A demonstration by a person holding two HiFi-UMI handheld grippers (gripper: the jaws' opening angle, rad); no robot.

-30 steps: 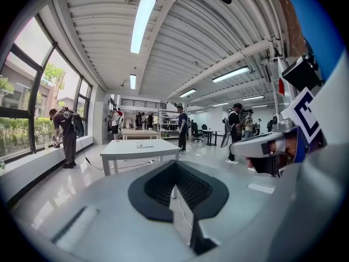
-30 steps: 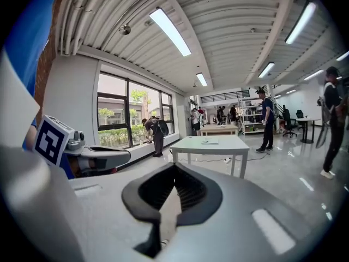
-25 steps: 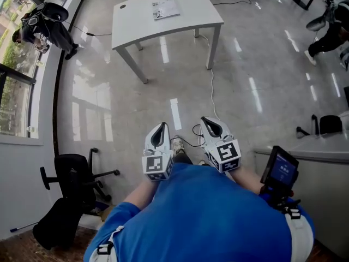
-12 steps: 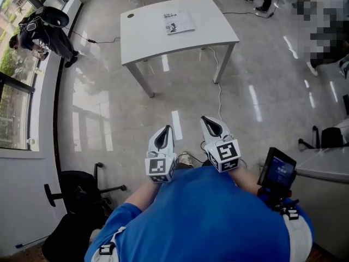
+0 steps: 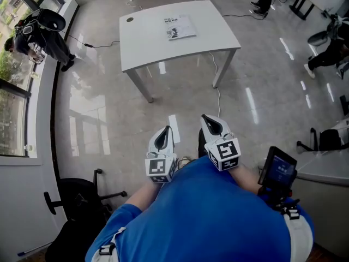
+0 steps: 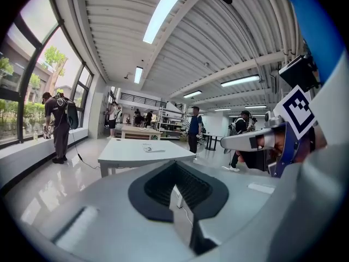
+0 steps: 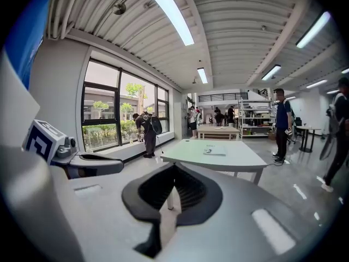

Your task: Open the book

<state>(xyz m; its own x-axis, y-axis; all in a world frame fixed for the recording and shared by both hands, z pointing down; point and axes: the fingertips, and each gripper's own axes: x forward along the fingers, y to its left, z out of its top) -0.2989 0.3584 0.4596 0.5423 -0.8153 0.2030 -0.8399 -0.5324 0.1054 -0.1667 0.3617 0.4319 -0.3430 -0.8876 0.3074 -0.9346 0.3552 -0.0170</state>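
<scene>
"Anything different from a moment ago?"

"The person has walked forward, so the white table (image 5: 147, 45) is nearer, though still well ahead. I'd say the opening hasn't begun."

"And the count?"

"One table and one book (image 5: 179, 27), lying closed toward its far edge. Two claws, the left gripper (image 5: 165, 129) and the right gripper (image 5: 205, 118), both pinched together on nothing."

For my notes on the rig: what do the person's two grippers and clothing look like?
Both the left gripper and right gripper are white, tapered shells with black ribbed pads. Each carries a white cube with black square markers. The person wears a blue shirt.
</scene>
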